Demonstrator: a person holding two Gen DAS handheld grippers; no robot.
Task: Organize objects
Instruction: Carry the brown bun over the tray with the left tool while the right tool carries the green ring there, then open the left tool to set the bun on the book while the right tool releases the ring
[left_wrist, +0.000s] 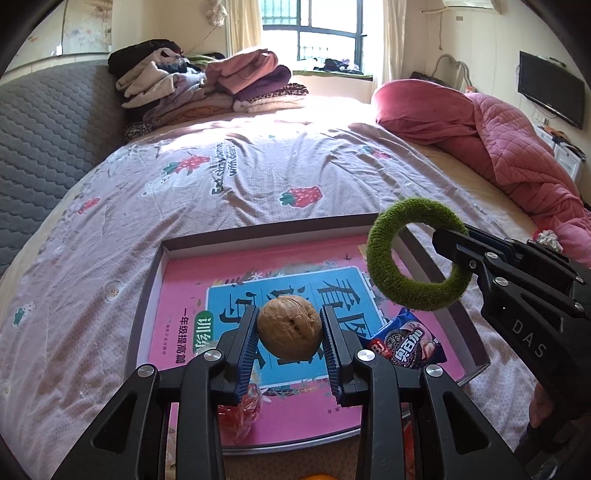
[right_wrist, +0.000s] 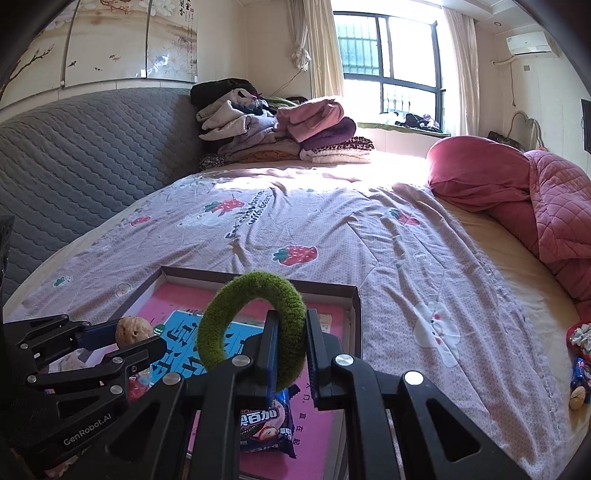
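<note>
Brown walnut (left_wrist: 289, 327) & fuzzy green ring (left_wrist: 417, 254) held above box (left_wrist: 147, 295)

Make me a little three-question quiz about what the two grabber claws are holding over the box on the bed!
1. True or false: the left gripper holds a walnut.
2. What does the right gripper hold? A) an orange ball B) a fuzzy green ring C) a spoon
3. Fill in: the blue cookie packet lies in the shallow box, on top of a pink ____.

Key
1. True: the walnut sits between its blue pads.
2. B: the jaws pinch the ring's rim, and it hangs above the box.
3. Book.
</note>
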